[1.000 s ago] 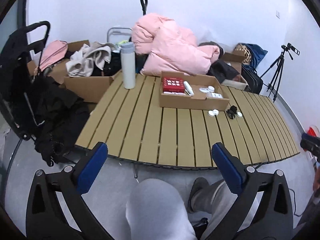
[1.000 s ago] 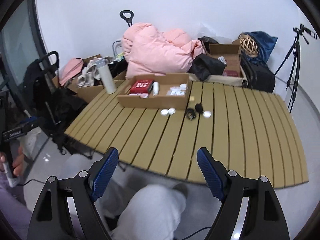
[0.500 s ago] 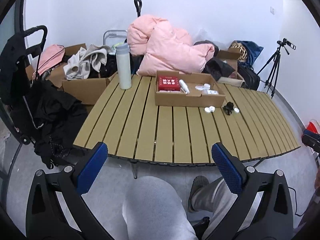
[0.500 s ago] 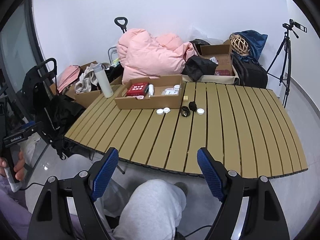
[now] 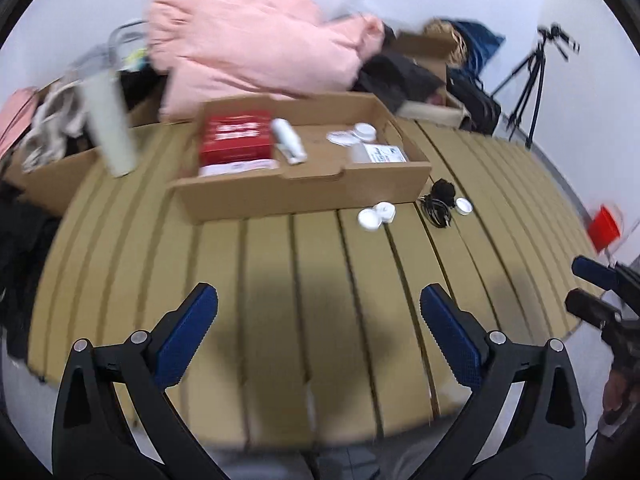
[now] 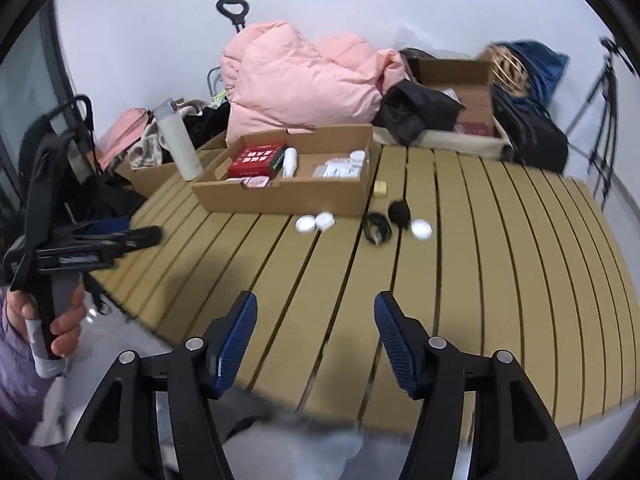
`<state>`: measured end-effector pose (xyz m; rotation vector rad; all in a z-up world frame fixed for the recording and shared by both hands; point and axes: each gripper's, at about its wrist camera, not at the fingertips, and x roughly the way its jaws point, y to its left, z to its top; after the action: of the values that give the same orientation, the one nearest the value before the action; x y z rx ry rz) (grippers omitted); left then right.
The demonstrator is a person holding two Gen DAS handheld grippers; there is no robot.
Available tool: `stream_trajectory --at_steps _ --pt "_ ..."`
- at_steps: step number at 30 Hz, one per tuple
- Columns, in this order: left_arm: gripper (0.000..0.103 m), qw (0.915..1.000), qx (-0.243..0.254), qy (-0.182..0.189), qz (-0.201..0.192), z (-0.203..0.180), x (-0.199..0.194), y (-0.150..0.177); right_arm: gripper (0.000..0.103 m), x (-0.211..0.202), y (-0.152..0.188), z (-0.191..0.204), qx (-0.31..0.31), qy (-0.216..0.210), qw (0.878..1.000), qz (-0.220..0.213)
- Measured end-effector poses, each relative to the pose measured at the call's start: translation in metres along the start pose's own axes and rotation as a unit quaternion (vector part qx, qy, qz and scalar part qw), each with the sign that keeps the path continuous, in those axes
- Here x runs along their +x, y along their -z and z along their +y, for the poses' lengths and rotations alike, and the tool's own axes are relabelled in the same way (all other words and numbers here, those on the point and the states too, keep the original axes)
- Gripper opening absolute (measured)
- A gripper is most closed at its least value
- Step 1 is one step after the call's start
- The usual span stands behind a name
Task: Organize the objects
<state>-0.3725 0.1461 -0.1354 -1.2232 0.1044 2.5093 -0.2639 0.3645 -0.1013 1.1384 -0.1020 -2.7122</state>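
A shallow cardboard box (image 5: 304,192) (image 6: 288,196) stands on the slatted wooden table (image 5: 280,300) (image 6: 480,260), holding a red box (image 5: 236,140) (image 6: 256,162), a white tube (image 5: 289,140) and small white items. In front of it lie two white round lids (image 5: 376,216) (image 6: 314,222), a black coiled cable (image 5: 438,204) (image 6: 378,226), a black lump (image 6: 399,211) and another white lid (image 5: 463,206) (image 6: 421,229). My left gripper (image 5: 318,320) is open and empty over the near table. My right gripper (image 6: 314,322) is open and empty, also short of the lids.
A white bottle (image 5: 110,128) (image 6: 178,144) stands left of the box. A pink jacket (image 5: 256,40) (image 6: 304,84), bags and cardboard boxes pile behind the table. A tripod (image 5: 532,80) stands at the right. A small tan block (image 6: 380,189) lies beside the box.
Both grippers have moved forward over the table toward the box and lids. The right gripper's fingers have narrowed a little. The left view is motion-blurred.
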Motion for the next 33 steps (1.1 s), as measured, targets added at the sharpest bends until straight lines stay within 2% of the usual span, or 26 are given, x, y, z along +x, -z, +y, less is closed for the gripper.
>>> stream_trajectory --at_steps 1,3,6,13,15,16,18,20,22,24,31,33 --pt "0.093 1.0 0.005 0.0 0.007 -0.005 0.016 -0.006 0.063 0.014 -0.004 0.0 -0.007 0.0 1.0 0.0" --pt "0.088 0.9996 0.018 0.004 0.021 -0.017 0.051 -0.018 0.058 0.046 -0.012 -0.003 -0.019 0.009 1.0 0.002" --pt "0.081 0.9992 0.024 -0.004 0.032 -0.023 0.09 -0.028 0.056 0.084 -0.024 -0.008 -0.04 0.034 0.999 -0.002" --pt "0.08 0.9981 0.024 0.027 0.049 -0.027 0.142 -0.032 0.054 0.146 -0.047 -0.033 -0.028 0.024 0.999 0.021" --pt "0.075 0.9987 0.028 0.015 0.04 -0.029 0.148 -0.034 0.054 0.158 -0.049 -0.041 -0.017 0.014 0.999 0.025" --pt "0.065 0.9988 0.028 0.017 0.037 -0.029 0.15 -0.035 0.054 0.161 -0.05 -0.043 -0.014 0.012 0.999 0.026" --pt "0.051 0.9981 0.029 0.036 0.041 -0.03 0.155 -0.035 0.054 0.168 -0.049 -0.047 -0.009 0.008 0.999 0.031" --pt "0.043 0.9977 0.029 0.042 0.045 -0.029 0.156 -0.033 0.054 0.176 -0.047 -0.048 -0.006 0.002 0.999 0.035" --pt "0.024 0.998 0.026 0.042 0.039 -0.024 0.154 -0.031 0.054 0.181 -0.045 -0.047 0.0 -0.01 0.999 0.04" --pt "0.009 0.9967 0.008 0.067 0.045 -0.015 0.151 -0.031 0.054 0.187 -0.043 -0.042 -0.001 -0.018 0.999 0.04" --pt "0.004 0.9958 -0.042 0.074 0.033 0.02 0.117 -0.032 0.054 0.214 -0.054 -0.013 -0.01 -0.013 0.998 0.056" --pt "0.004 0.9963 -0.049 0.065 0.027 0.03 0.103 -0.033 0.054 0.224 -0.059 -0.004 -0.016 0.002 0.998 0.058"
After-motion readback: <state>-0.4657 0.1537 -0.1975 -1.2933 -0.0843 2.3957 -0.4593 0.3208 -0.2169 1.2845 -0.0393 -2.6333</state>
